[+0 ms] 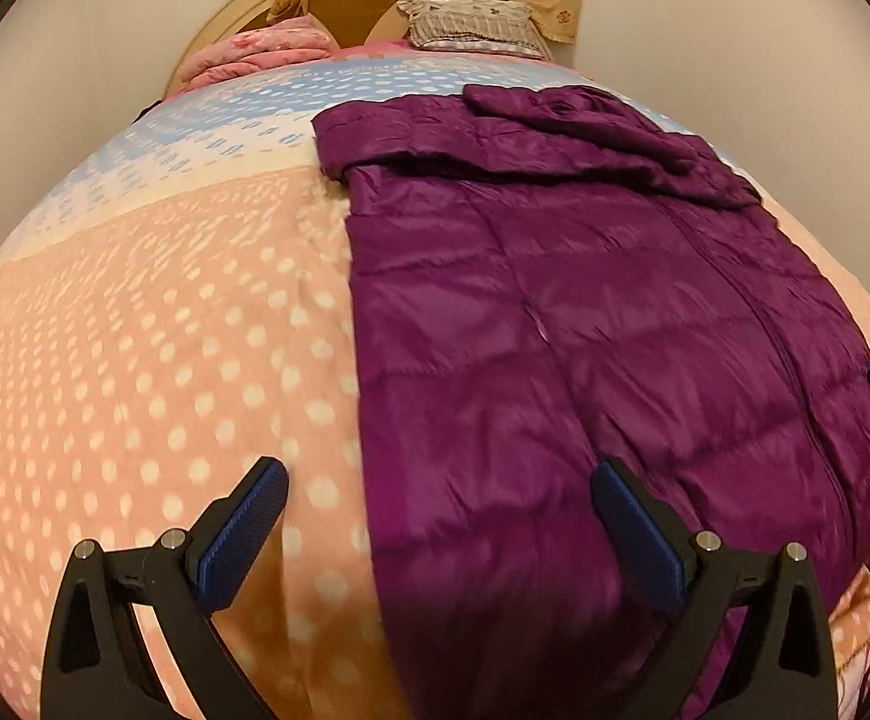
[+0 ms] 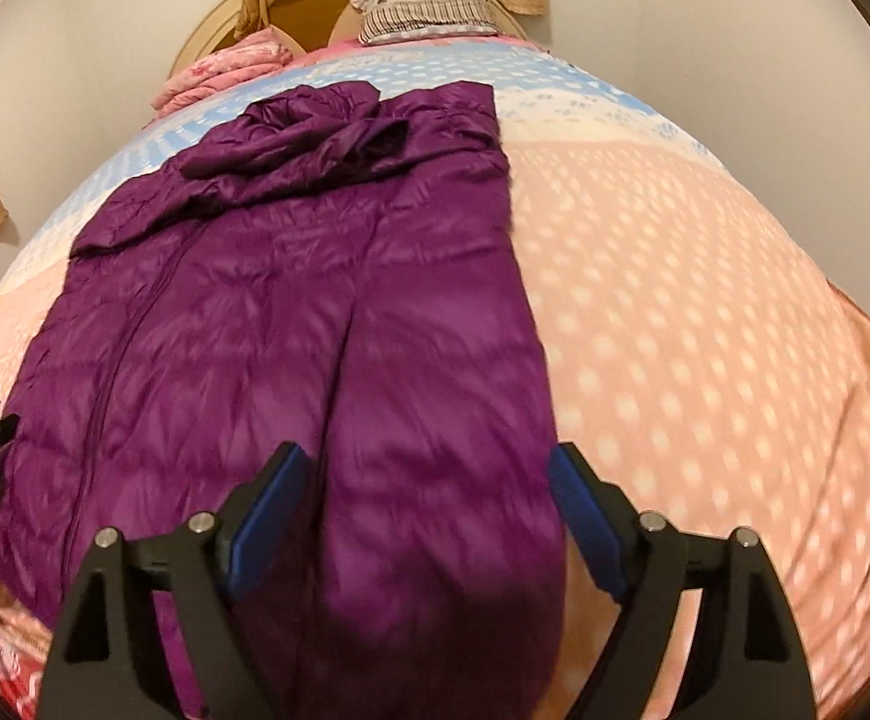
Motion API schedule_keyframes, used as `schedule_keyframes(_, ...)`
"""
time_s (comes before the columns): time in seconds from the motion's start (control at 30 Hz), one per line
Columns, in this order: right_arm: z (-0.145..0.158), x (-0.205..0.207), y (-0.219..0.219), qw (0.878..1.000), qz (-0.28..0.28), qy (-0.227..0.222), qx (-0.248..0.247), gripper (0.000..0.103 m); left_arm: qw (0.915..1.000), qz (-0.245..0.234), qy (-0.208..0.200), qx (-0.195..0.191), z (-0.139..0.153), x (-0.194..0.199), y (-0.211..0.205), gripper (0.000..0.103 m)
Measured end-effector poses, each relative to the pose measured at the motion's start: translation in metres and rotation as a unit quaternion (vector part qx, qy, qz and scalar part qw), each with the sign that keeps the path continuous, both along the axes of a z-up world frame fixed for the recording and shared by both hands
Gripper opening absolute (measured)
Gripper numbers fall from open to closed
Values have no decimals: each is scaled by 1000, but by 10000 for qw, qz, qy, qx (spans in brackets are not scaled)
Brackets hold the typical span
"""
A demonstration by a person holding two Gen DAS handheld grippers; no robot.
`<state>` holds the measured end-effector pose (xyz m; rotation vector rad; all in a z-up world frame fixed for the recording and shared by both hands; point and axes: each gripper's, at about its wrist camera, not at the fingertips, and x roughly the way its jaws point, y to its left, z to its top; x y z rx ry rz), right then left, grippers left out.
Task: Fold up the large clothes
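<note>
Spread over a dotted bedspread (image 1: 165, 330), the purple coat (image 1: 585, 330) lies flat, sleeves bunched toward the pillows. Left gripper (image 1: 438, 516) and right gripper (image 2: 429, 498) hang agape, empty, above its near hem; pinch both hem corners deeply before lifting, since the shell looks slippery

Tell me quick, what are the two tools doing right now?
Left tool: open, holding nothing, above the purple coat.
Right tool: open, holding nothing, above the same coat.
</note>
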<state>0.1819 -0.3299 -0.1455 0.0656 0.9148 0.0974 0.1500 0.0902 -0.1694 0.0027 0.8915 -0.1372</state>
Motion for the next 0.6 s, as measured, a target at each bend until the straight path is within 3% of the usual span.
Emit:
schedule_keyframes(0.13, -8, -24, -2, 9998, 60, 133, 107, 85, 9995, -11, 153, -260, -6, -9, 4, 102)
schedule_keyframes(0.23, -16, -36, -3, 9996, 78, 212, 160, 77, 9991, 52, 244, -336, -7, -14, 3, 102)
schedule_keyframes(0.33, -19, -47, -6, 9994, 33, 192, 295, 63, 9988, 78, 319, -365, -6, -21, 1, 102)
schedule_keyframes(0.4, -19, -52, -6, 9987, 91, 211, 447, 44, 9983, 5, 386, -430, -2, -25, -1, 101)
schedule_keyframes(0.43, -19, -54, -5, 9983, 162, 228, 518, 37, 9983, -114, 381, -416, 1, -29, -4, 94)
schedule_keyframes(0.47, -19, -56, -2, 9978, 248, 247, 564, 27, 9989, -200, 327, -260, 5, -34, -9, 78)
schedule_keyframes(0.5, -20, -58, 1, 9973, 347, 259, 594, 20, 9992, -302, 268, -65, 8, -38, -14, 68)
schedule_keyframes(0.53, -21, -60, 3, 9971, 403, 244, 590, 18, 9988, -420, 253, 13, 10, -41, -18, 47)
schedule_keyframes(0.57, -20, -62, 6, 9971, 471, 194, 565, 15, 9981, -546, 281, -13, 10, -44, -21, 36)
schedule_keyframes(0.6, -19, -65, 8, 9970, 514, 128, 572, 13, 9978, -604, 269, 26, 11, -48, -23, 35)
